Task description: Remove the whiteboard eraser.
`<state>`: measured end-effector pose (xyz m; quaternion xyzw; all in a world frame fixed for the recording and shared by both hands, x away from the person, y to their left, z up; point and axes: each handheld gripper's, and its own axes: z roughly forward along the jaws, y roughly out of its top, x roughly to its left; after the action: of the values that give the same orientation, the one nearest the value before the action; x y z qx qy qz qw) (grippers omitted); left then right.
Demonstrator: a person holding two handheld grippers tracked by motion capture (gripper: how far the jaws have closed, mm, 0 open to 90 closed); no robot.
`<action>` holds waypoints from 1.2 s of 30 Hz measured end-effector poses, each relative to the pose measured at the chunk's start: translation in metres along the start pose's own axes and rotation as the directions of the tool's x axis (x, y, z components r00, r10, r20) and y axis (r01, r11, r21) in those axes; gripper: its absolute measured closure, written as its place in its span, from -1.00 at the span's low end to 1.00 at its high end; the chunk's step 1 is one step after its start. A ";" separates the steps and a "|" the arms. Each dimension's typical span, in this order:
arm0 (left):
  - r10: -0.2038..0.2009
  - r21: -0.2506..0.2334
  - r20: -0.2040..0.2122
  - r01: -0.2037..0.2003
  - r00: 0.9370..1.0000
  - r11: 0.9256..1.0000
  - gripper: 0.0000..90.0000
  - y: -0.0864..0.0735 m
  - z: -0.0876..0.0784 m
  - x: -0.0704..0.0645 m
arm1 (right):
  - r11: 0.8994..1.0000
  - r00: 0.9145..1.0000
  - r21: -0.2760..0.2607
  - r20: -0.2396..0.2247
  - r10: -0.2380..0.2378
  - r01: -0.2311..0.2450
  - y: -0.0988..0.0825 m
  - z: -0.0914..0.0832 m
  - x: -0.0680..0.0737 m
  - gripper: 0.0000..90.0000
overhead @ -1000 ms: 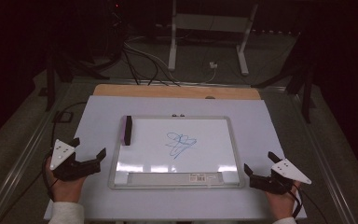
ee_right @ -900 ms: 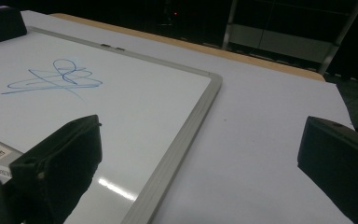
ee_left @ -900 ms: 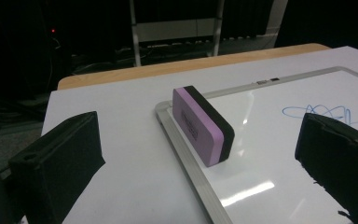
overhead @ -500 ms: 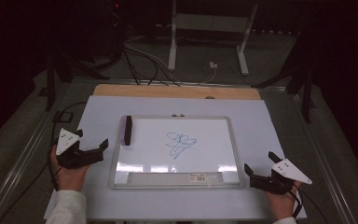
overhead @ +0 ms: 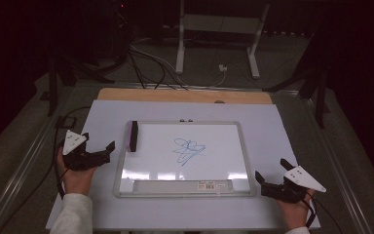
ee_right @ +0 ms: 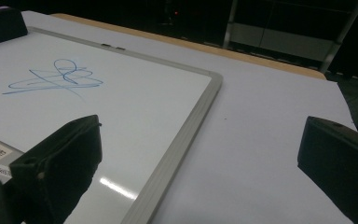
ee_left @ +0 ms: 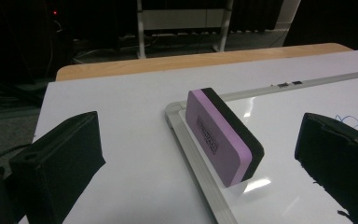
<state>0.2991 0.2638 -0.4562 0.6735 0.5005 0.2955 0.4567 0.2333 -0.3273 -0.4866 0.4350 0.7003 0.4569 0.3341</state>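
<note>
A whiteboard (overhead: 233, 161) with a grey frame lies flat on the white table cover, with a blue scribble (overhead: 189, 150) near its middle. A pink and black eraser (overhead: 133, 136) stands on edge at the board's upper left corner. My left gripper (overhead: 99, 145) is open just left of the board, its jaws pointing toward the eraser (ee_left: 223, 135), which sits ahead between the jaws without touching them. My right gripper (overhead: 271, 176) is open and empty at the board's lower right corner. The scribble (ee_right: 56, 77) and the board frame (ee_right: 186, 126) lie ahead of it.
A label strip (overhead: 185, 185) runs along the board's lower edge. A wooden table edge (overhead: 185, 95) shows behind the white cover. Cables and a metal stand (overhead: 219, 44) lie on the dark floor beyond.
My left gripper has moved up and to the right, closer to the eraser. The right gripper has stayed in place.
</note>
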 end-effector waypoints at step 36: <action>0.004 0.090 -0.008 -0.003 1.000 0.996 -0.98 0.010 0.047 -0.013 | 1.000 1.000 0.001 0.010 0.012 -0.012 0.000 -0.001 -0.002 -1.00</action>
<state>0.3390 0.2360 -0.4653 0.6930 0.5141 0.2763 0.4231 0.2333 -0.3295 -0.4863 0.4417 0.6960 0.4565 0.3347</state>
